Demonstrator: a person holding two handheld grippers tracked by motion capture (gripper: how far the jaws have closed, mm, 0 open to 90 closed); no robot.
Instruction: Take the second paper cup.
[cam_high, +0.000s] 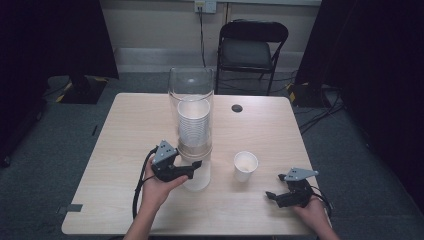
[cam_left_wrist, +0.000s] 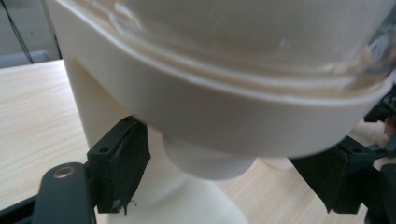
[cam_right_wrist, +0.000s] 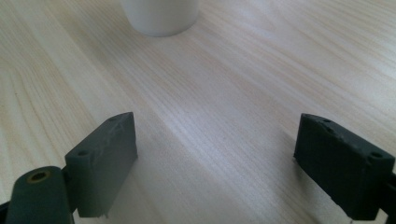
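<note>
Two grippers: left gripper jaws spread round dispenser bottom cup; right gripper spread wide above table

Cup dispenser upright on desk, near centre; stack of cups inside its tube. Left tongs at dispenser's base, straddling bottom cup under the collar. Single cup on desk right of dispenser, apart from it. Right tongs low over desk, right of and nearer than that cup. Chair behind desk.
</note>
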